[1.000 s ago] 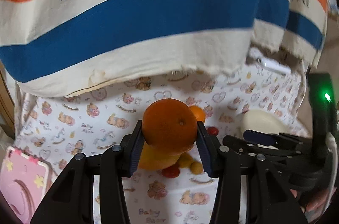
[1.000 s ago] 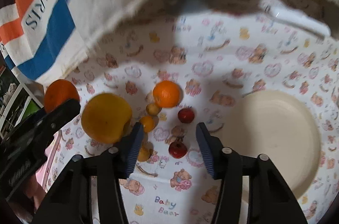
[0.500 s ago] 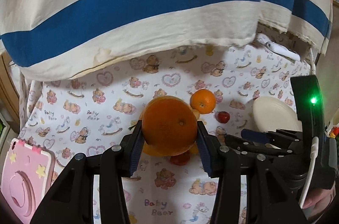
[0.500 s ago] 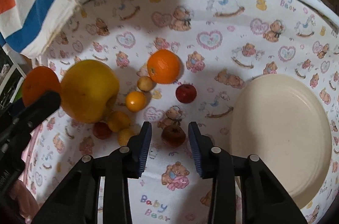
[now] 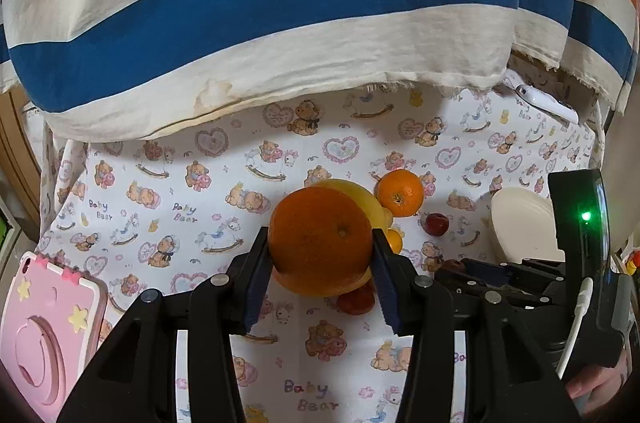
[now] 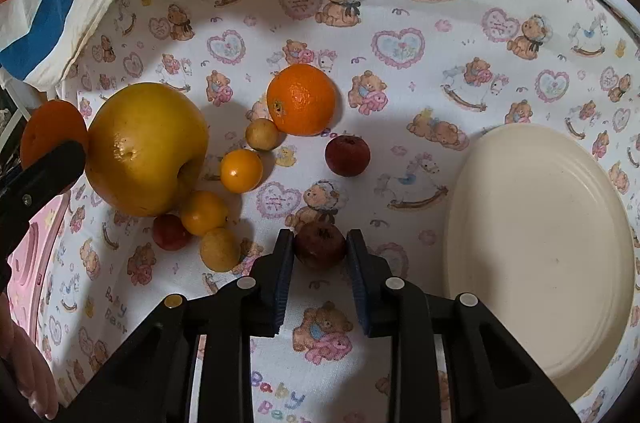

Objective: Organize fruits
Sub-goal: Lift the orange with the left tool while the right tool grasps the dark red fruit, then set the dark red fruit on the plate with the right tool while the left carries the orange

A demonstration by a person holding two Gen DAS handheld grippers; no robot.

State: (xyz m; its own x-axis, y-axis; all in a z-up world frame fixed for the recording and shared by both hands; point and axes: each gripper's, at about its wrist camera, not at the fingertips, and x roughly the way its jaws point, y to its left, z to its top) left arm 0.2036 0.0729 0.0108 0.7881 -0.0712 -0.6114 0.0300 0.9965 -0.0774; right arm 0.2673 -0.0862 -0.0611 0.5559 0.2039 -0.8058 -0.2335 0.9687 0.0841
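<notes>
Orange peel fills the left gripper [image 5: 320, 255], clamped on a large orange [image 5: 320, 237] held above the bear-print cloth [image 6: 400, 3]. Right gripper [image 6: 320, 253] pinches a dark red fruit [image 6: 320, 245] lying on the cloth beside a cream plate [image 6: 540, 243].

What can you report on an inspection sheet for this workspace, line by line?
Surface: bear-print cloth covers the table.
Job's things: large yellow fruit, orange, red fruit, several small yellow and red fruits beside them; cream plate holds nothing.
Clutter: pink tablet case; white device at the far edge.
Grippers: left gripper clamps an orange; right gripper has its pads against a dark red fruit on the cloth.
Cables: white cable on the right gripper's body.
Surroundings: striped PARIS fabric hangs overhead.
</notes>
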